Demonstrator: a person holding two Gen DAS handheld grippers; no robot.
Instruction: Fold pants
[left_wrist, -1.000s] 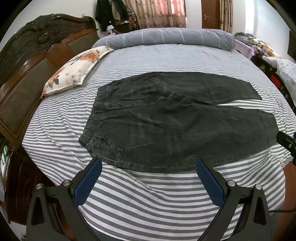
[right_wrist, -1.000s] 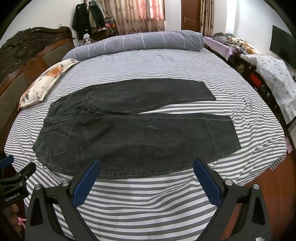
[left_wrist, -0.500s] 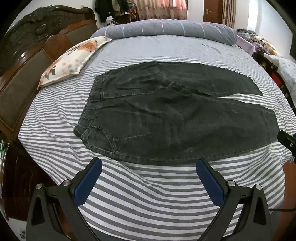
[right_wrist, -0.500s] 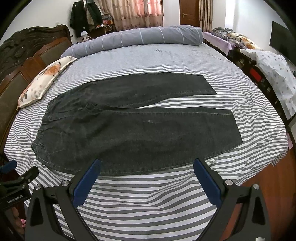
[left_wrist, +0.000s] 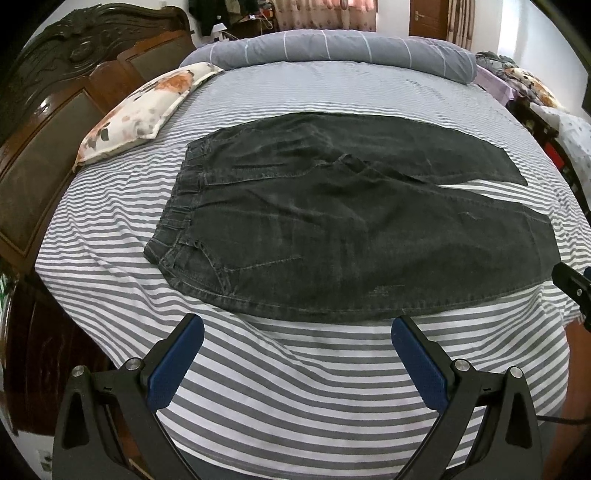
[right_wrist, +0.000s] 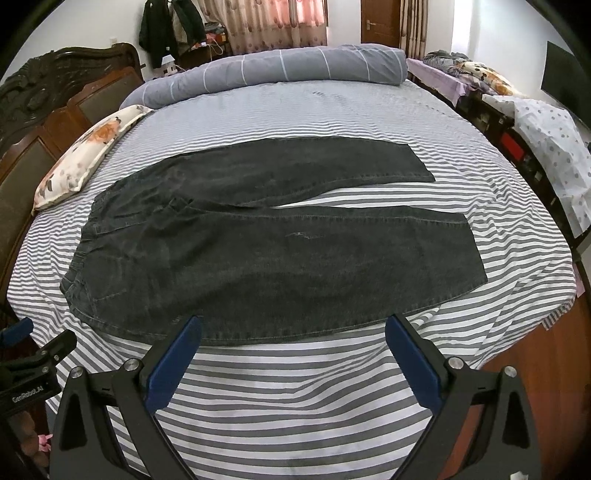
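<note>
Dark grey denim pants (left_wrist: 332, 229) lie flat and spread out on a striped bed (left_wrist: 295, 387), waistband to the left, both legs pointing right. They also show in the right wrist view (right_wrist: 266, 258). My left gripper (left_wrist: 295, 354) is open and empty, hovering above the sheet just short of the pants' near edge, nearer the waistband. My right gripper (right_wrist: 293, 354) is open and empty, hovering just short of the near leg's edge. The right gripper's tip (left_wrist: 572, 284) shows at the far right of the left wrist view.
A floral pillow (left_wrist: 144, 110) lies at the left by the dark wooden headboard (left_wrist: 55, 110). A rolled grey duvet (left_wrist: 332, 48) runs along the far side. The bed's right edge drops off near a cluttered side bed (right_wrist: 535, 122).
Both grippers have moved slightly up and tilted down over the bed, so the pants sit a little lower in view. Both stay open; the pants have not moved.
</note>
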